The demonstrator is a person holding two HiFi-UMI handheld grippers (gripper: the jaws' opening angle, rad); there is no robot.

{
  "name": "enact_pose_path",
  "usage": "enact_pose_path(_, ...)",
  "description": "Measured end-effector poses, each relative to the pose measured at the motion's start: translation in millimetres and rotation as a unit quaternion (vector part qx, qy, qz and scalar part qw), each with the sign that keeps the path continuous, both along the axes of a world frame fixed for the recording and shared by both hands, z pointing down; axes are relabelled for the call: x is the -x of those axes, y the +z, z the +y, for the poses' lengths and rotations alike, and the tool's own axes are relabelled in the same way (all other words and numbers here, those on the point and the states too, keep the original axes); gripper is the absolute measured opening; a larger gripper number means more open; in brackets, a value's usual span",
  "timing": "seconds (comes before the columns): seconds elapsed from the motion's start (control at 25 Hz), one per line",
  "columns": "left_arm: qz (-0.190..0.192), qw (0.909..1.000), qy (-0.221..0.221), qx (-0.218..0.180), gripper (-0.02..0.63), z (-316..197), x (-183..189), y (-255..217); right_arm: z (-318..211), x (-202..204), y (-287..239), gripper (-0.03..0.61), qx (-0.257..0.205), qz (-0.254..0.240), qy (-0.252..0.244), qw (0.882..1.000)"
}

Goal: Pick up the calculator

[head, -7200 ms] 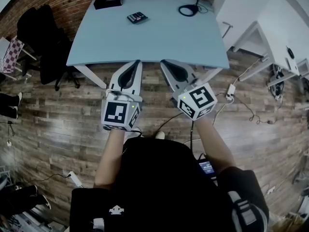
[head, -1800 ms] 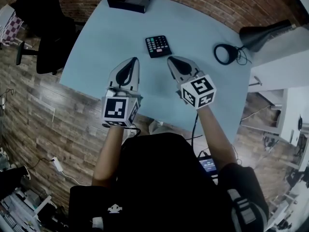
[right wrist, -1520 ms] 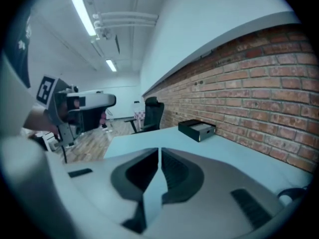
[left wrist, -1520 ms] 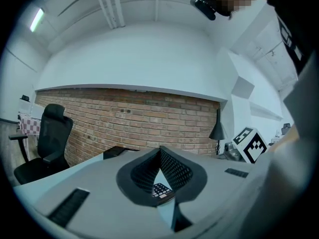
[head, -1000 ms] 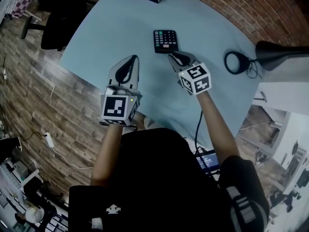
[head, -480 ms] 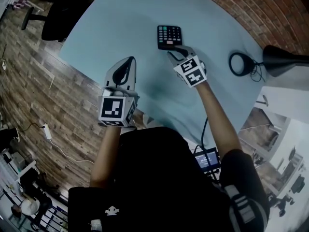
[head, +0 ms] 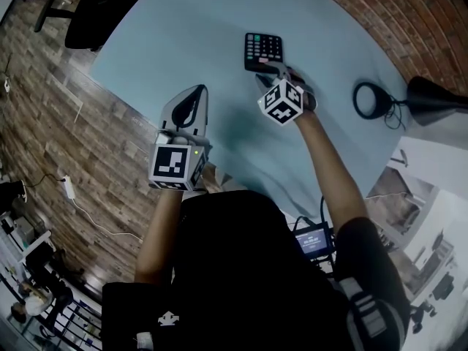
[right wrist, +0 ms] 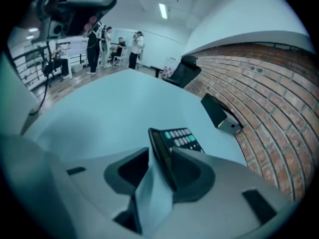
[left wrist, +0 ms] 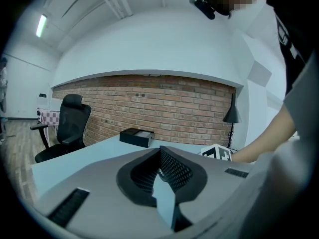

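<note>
Finishes I can log from here.
- Calculator [right wrist: 182, 138], at the right gripper [right wrist: 159, 151] tips: black plastic, slightly glossy casing, matt keys.
- Table [head: 183, 42], beneath both tools: smooth, matt pale-blue top.
- Left gripper [left wrist: 160, 156]: matt grey plastic shell; black mesh-textured pads [left wrist: 173, 168].
- Wall [right wrist: 259, 83], beyond the right gripper: rough red brick.
- Floor [head: 66, 145], behind the left gripper: wood-look planks.

Pale blue table [head: 183, 35] filled the upper middle, brick wall [head: 409, 6] ran along the upper right, wood-plank floor [head: 73, 145] on the left, black office chair [head: 102, 20] parked upper left.
</note>
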State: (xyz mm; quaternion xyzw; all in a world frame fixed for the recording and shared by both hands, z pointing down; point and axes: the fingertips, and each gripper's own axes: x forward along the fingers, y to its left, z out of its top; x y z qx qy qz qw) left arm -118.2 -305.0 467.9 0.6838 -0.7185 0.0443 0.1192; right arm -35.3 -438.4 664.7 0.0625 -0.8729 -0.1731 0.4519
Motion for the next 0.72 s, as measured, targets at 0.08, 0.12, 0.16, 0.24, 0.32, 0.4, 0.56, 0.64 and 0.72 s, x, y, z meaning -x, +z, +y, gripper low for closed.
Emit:
enact_pose_path(0.08,-0.001,1.0,0.002,0.001,0.008,-0.4,0.1,0.8,-1.3,0.2,7.5,0.121,-0.011,0.012,-0.008,1.0)
enact_pose_path(0.12,-0.001,1.0,0.002,0.002,0.008,-0.4,-0.3,1.7,-2.1,-0.2,10.2,0.121,-0.015,0.015,-0.011,1.0)
enact_pose_path(0.16,-0.001,1.0,0.002,0.003,0.008,-0.2,-0.6,2.8,-3.0,-0.4,12.0,0.121,-0.018,0.017,-0.013,1.0)
enact_pose_path(0.24,-0.001,1.0,0.002,0.007,0.008,0.0,-0.5,5.2,-5.1,0.9,13.9,0.121,-0.022,0.019,-0.017,0.999)
enact_pose_path(0.32,-0.001,0.9999,0.002,0.01,0.009,-0.8,-0.6,6.9,-7.7,3.1,15.0,0.121,-0.025,0.02,-0.021,0.999)
enact_pose_path(0.4,-0.002,1.0,0.002,0.009,0.008,-2.1,-1.5,7.4,-9.2,3.8,15.4,0.121,-0.03,0.02,-0.027,0.999)
enact_pose_path(0.56,0.002,0.9999,0.0,0.012,0.009,-2.7,-1.8,11.0,-8.7,3.9,16.1,0.121,-0.061,0.025,-0.048,0.997)
enact_pose_path(0.64,0.002,0.9999,0.001,0.014,0.008,-2.5,-2.7,13.5,-9.8,4.1,15.7,0.121,-0.081,0.028,-0.057,0.995)
enact_pose_path(0.72,0.001,0.9999,0.002,0.016,0.008,-2.4,-4.8,15.8,-10.8,4.2,15.3,0.119,-0.093,0.029,-0.063,0.993)
